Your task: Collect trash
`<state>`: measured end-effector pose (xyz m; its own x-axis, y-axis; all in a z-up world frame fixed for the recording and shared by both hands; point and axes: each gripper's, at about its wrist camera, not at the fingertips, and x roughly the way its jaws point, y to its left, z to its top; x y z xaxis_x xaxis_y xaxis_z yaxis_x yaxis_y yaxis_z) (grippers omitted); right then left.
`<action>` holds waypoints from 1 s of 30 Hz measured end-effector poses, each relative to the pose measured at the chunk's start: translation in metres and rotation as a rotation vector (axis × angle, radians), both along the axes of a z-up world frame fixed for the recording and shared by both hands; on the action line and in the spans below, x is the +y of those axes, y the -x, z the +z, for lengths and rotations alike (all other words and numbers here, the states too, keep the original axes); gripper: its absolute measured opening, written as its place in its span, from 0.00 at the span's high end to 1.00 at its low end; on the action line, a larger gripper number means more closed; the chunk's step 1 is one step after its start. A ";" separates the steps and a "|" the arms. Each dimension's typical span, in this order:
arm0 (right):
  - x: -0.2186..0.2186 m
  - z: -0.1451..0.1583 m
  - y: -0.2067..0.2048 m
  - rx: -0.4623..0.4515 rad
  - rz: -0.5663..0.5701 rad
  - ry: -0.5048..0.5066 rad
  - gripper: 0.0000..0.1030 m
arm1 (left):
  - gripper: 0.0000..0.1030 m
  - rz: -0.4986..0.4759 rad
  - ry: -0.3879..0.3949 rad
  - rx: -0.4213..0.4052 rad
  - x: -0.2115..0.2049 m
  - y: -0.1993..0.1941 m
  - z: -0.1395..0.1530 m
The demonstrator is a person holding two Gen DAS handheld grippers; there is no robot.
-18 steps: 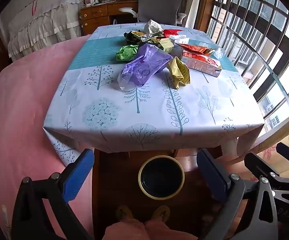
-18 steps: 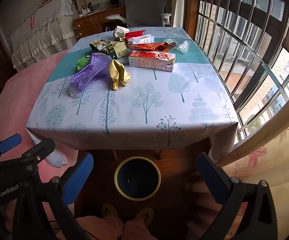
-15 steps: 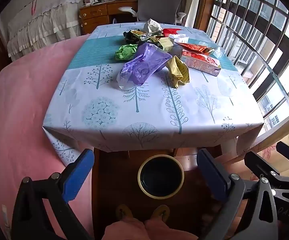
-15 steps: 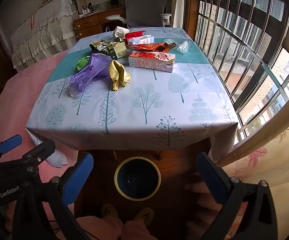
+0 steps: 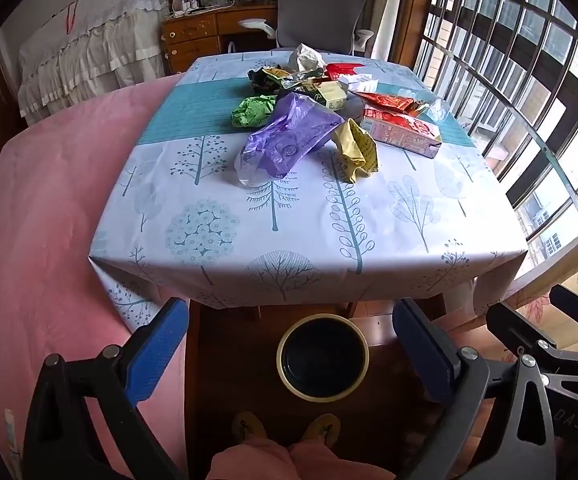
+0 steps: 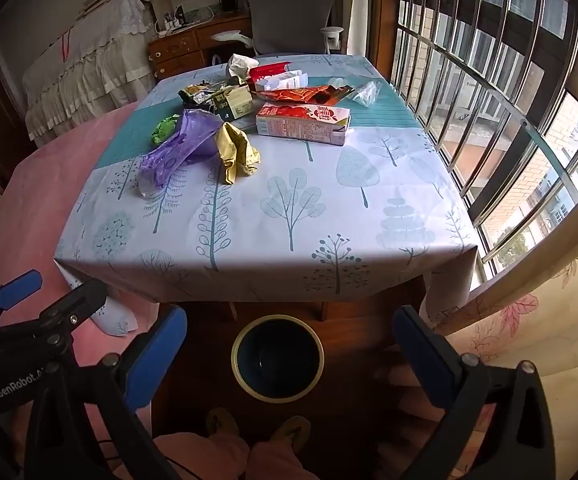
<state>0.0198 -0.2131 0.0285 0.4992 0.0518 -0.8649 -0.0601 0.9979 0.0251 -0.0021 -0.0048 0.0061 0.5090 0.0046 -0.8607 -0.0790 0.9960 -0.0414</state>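
Note:
Trash lies on the far half of the table: a purple plastic bag, a crumpled yellow wrapper, a green wad, a red carton and several more wrappers behind. On the floor below the near table edge stands a dark bin with a yellow rim. My left gripper hangs open above the bin, nothing between its blue pads. My right gripper is open too, over the same bin, empty. In the right wrist view the purple bag and carton lie ahead.
A pink bed cover lies left of the table, barred windows on the right. A grey chair and wooden desk stand behind the table. A person's feet in yellow slippers are beside the bin.

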 end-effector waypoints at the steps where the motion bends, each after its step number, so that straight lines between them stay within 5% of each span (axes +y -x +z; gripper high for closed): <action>1: 0.000 0.000 0.000 0.000 0.000 0.001 0.00 | 0.04 -0.001 0.001 0.001 -0.001 0.000 0.000; 30: -0.002 0.002 0.005 -0.006 -0.002 0.005 0.00 | 0.05 -0.011 -0.029 -0.025 -0.002 0.001 0.006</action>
<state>0.0144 -0.2154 0.0307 0.5048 0.0460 -0.8620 -0.0581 0.9981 0.0193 -0.0034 -0.0072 0.0116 0.5302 0.0236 -0.8476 -0.0670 0.9977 -0.0142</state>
